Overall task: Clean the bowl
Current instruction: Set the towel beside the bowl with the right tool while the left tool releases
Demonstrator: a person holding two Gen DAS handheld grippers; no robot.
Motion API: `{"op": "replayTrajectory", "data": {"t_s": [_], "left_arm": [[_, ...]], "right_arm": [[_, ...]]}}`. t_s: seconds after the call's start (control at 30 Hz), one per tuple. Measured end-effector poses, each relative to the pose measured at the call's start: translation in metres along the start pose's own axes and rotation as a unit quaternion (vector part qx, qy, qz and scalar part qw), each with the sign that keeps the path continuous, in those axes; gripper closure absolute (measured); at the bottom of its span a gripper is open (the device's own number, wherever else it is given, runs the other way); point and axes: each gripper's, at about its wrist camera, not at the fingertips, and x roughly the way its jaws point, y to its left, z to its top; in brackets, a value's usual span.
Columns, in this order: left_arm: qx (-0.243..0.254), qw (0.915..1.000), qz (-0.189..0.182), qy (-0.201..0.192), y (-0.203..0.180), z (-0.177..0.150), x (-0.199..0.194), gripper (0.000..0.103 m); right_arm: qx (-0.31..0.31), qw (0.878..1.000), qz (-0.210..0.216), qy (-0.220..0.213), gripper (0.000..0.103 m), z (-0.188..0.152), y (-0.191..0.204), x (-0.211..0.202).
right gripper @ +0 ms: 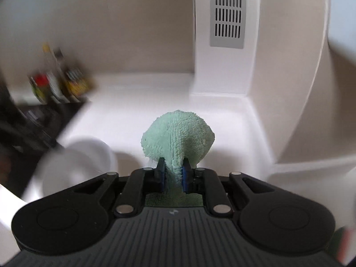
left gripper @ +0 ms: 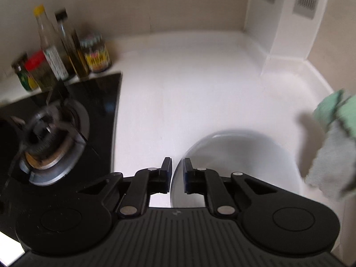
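Left wrist view: bowl rim between the fingers, cloth pinched on the right

White countertop (left gripper: 178, 89) runs back to a beige wall, black gas hob (left gripper: 66, 115) at left. Behind the hob stand sauce bottles and jars (left gripper: 60, 51), contents blurred. Left gripper (left gripper: 177, 175) is nearly closed around the rim of the white bowl (left gripper: 233, 155); contact unclear. Right gripper (right gripper: 173, 173) clamps a green cloth (right gripper: 178, 133), the bowl lying to its left

White bowl (left gripper: 240, 162) upright on the white desk (left gripper: 189, 84), interior looks bare, rim between left gripper (left gripper: 177, 173) jaws. Green cloth (right gripper: 178, 138), fluffy and bunched, pinched in right gripper (right gripper: 173, 174), above the desk, right of bowl.
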Motion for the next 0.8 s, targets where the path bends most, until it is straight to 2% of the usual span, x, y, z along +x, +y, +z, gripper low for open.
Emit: {"op": "replayTrajectory", "data": {"t_s": [0.2,0.33,0.4,0.47,0.67,0.8], "left_arm": [[0.023,0.9996,-0.001,-0.017,-0.011,-0.012,-0.019,0.092],[0.039,0.9989,-0.002,-0.028,-0.018,-0.020,-0.032,0.092],[0.038,0.9989,0.004,-0.029,-0.020,-0.027,-0.036,0.092],[0.030,0.9992,0.004,-0.026,-0.020,-0.033,-0.040,0.092],[-0.003,0.9995,0.017,-0.027,-0.024,-0.051,-0.053,0.092],[-0.025,0.9990,0.028,-0.023,-0.030,-0.067,-0.066,0.092]], "right_arm": [[0.026,0.998,0.011,0.052,0.088,-0.043,0.015,0.046],[0.045,0.998,0.005,0.051,0.086,-0.055,0.016,0.053],[0.059,0.997,0.012,0.050,0.077,-0.054,0.014,0.048],[0.070,0.997,0.016,0.036,0.073,-0.048,0.010,0.038],[0.064,0.997,0.017,-0.038,0.073,-0.027,0.004,-0.011],[0.062,0.996,0.009,-0.068,0.073,-0.025,0.009,-0.043]]}}
